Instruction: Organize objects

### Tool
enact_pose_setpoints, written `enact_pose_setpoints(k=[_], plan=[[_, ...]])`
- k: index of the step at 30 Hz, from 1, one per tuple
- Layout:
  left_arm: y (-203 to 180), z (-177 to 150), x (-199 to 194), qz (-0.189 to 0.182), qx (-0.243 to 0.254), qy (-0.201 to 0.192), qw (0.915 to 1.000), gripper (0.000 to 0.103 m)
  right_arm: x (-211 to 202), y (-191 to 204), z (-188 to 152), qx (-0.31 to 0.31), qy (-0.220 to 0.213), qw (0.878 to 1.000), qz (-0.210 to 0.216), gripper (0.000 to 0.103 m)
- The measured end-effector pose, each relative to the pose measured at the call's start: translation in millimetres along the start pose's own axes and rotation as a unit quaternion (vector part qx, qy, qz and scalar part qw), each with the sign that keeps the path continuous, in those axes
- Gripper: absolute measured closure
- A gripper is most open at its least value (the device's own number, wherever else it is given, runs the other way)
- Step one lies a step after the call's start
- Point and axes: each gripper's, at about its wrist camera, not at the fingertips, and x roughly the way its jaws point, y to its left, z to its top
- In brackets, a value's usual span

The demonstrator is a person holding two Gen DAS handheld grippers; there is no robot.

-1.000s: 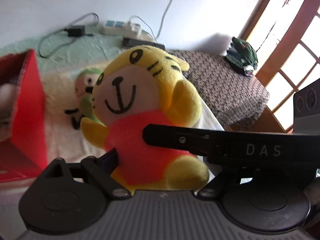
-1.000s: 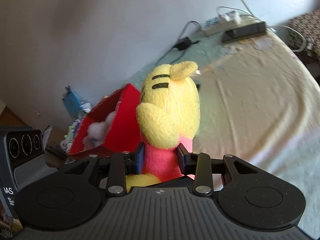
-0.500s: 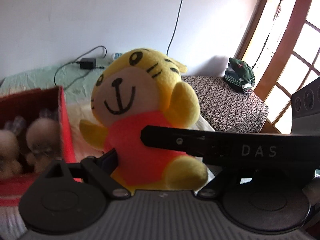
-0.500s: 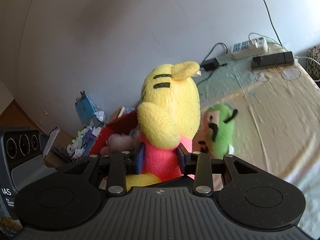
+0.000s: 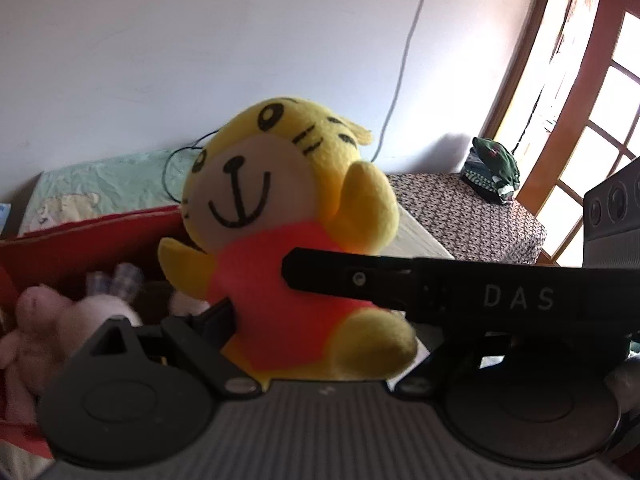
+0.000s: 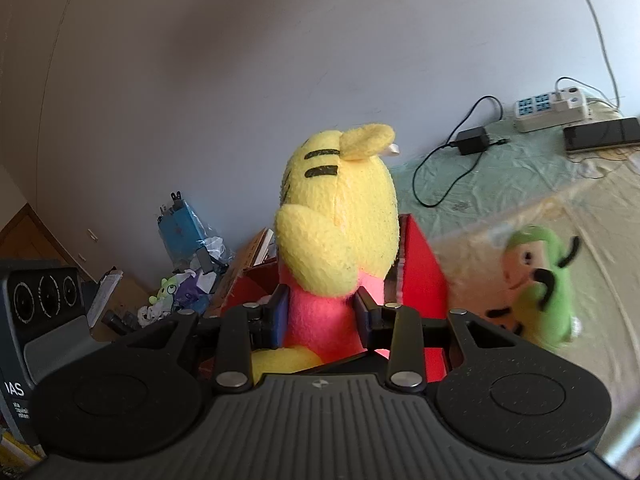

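Yellow tiger plush [image 6: 320,320] — pinched by both grippers, above red box [image 5: 80,248]

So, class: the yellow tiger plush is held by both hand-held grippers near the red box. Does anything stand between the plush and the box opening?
Nothing visible does. The yellow tiger plush hangs beside the red box, whose open top holds pale soft toys with room left. The green plush lies off on the bed, outside the path.

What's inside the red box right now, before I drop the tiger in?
In the left wrist view the red box holds pale pink and white plush toys, one with checked ears. The yellow tiger plush and the left gripper cover the box's right part and floor.
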Motion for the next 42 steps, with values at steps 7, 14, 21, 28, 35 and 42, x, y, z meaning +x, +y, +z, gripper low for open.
enact_pose_setpoints(k=[7,14,21,28,35,42], plan=[[54,-2,1,-0.005,-0.023,0.01,0.9997,0.015,44,17,-3,0.003,0.017,1.0,-0.014,0.066],[95,-14,18,-0.022,-0.071,0.037,0.9966,0.015,85,25,-10,-0.001,0.053,0.997,-0.053,0.066],[115,-21,19,-0.016,-0.081,0.037,0.9959,0.015,103,32,-16,0.002,0.07,0.996,-0.055,0.066],[124,-26,10,-0.023,-0.09,0.035,0.9951,0.015,110,47,-20,-0.018,0.076,0.996,-0.04,0.066],[105,-16,35,-0.013,-0.078,0.054,0.9954,0.015,110,24,-16,0.023,0.09,0.994,-0.051,0.065],[95,-16,39,0.004,-0.062,0.063,0.996,0.015,101,13,-18,0.035,0.079,0.996,-0.038,0.064]])
